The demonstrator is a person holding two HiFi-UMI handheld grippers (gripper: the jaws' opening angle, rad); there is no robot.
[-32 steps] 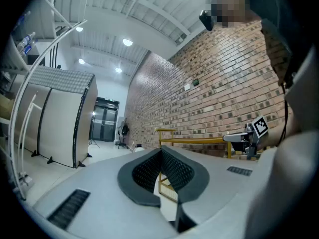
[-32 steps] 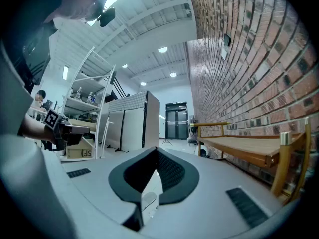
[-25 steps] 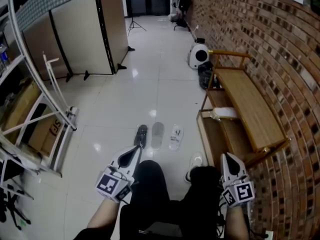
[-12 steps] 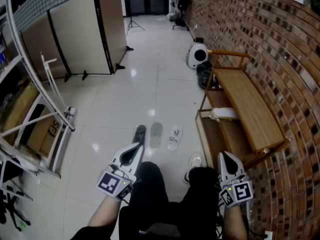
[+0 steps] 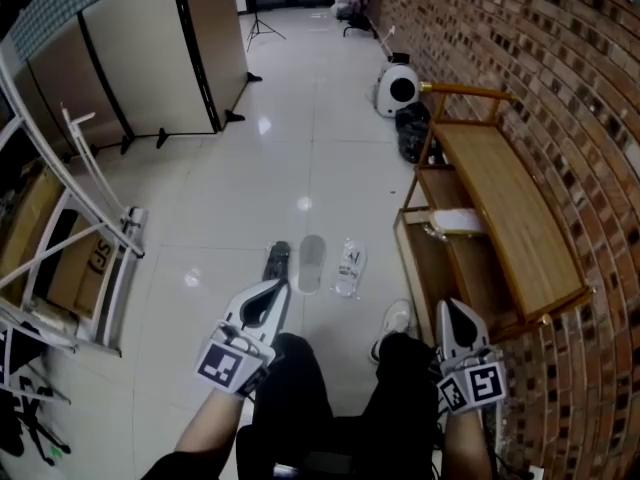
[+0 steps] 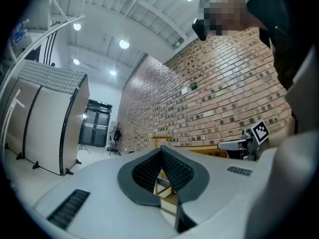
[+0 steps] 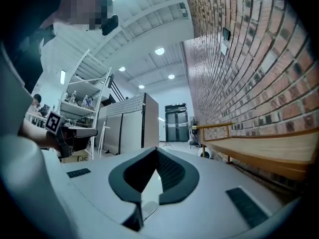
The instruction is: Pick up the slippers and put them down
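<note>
We stand over a row of slippers (image 5: 312, 263) lying on the white tiled floor (image 5: 300, 148), just ahead of our feet and just left of the wooden rack (image 5: 500, 218) along the brick wall (image 5: 560, 78): a dark slipper (image 5: 279, 264), a grey slipper (image 5: 312, 261) beside it and a white slipper (image 5: 349, 267) nearest the rack. All three lie flat and roughly parallel, close together but apart. The left tongs (image 5: 276, 288) are closed on nothing and held about level, their tip showing just short of the dark slipper from above; the right tongs (image 5: 450, 310), likewise closed and empty, sit well to the right, over the rack's edge. The pick-up has not begun, in our reading. To do it well, we would open the tongs before going down, tip them toward the floor, and bite across a slipper's upper band or side edge, not its flat sole. We would take an outer slipper first so the neighbours are not nudged, and keep clear of our own white shoe (image 5: 395, 320).
</note>
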